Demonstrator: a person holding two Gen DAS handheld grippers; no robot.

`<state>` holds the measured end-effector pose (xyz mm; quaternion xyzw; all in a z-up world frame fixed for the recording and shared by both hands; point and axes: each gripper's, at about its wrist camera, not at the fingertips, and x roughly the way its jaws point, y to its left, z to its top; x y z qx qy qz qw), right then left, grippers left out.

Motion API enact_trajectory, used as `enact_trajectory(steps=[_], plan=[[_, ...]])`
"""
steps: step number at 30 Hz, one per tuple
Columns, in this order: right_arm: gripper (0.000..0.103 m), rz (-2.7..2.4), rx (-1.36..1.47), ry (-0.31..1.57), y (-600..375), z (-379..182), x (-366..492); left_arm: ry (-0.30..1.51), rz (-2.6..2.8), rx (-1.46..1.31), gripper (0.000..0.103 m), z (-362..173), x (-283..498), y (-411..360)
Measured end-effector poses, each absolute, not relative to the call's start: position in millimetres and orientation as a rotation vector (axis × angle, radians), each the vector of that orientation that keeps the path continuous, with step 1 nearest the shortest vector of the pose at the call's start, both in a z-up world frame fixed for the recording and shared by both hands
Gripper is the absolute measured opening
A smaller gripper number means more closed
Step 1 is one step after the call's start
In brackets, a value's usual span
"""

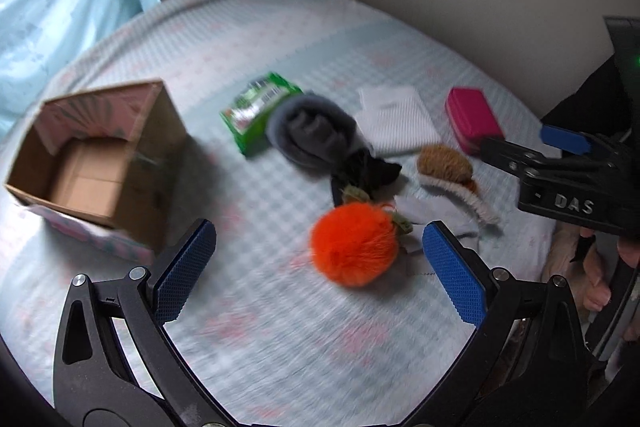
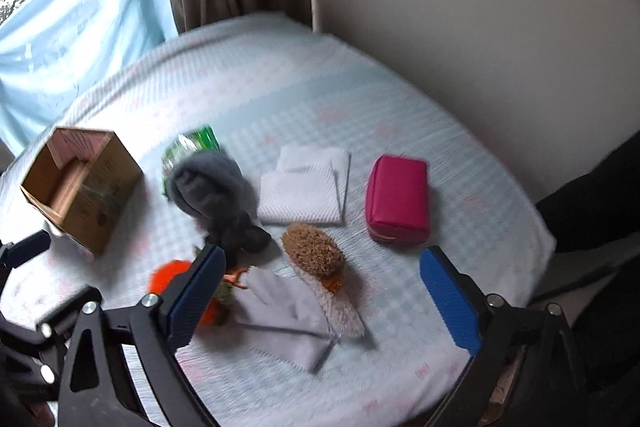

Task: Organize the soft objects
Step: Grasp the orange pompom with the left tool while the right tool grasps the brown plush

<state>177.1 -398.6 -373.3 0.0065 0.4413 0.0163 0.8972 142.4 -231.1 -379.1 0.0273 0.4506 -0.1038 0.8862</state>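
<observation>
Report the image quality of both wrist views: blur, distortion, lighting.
Left wrist view: motion blur smears the orange pom-pom, the green packet and the cardboard box; fisheye bends the table edge. Right wrist view: milder blur, pink pouch fairly crisp; soft daylight from the window, no glare.

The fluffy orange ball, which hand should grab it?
Probably the left. Its open tongs frame the orange ball, with the box nearby. The right tongs face the glove.
</observation>
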Motion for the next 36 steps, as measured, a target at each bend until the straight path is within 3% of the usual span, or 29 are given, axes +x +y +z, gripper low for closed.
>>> enact_trajectory(steps=[3, 11, 14, 16, 19, 29, 36], plan=[[0.087, 0.066, 0.028, 0.956, -406, -404, 196, 0.961, -0.212, 0.061, 0.102, -408, 150, -243], [0.073, 0.145, 0.039, 1.027, -411, -456, 225, 1.023, -0.198, 0.037, 0.089, -452, 162, -254], [0.064, 0.169, 0.05, 1.041, -410, -465, 231, 1.036, -0.195, 0.038, 0.076, -458, 167, -257], [0.052, 0.189, 0.064, 1.053, -410, -469, 235, 1.057, -0.196, 0.037, 0.057, -463, 172, -258], [0.046, 0.208, 0.088, 1.068, -409, -472, 237, 1.1, -0.197, 0.031, 0.039, -470, 177, -260], [0.04, 0.212, 0.085, 1.061, -405, -473, 234, 1.114, -0.192, 0.009, 0.033, -467, 176, -258], [0.039, 0.189, 0.066, 1.026, -403, -440, 224, 1.073, -0.194, -0.014, 0.033, -432, 176, -245]])
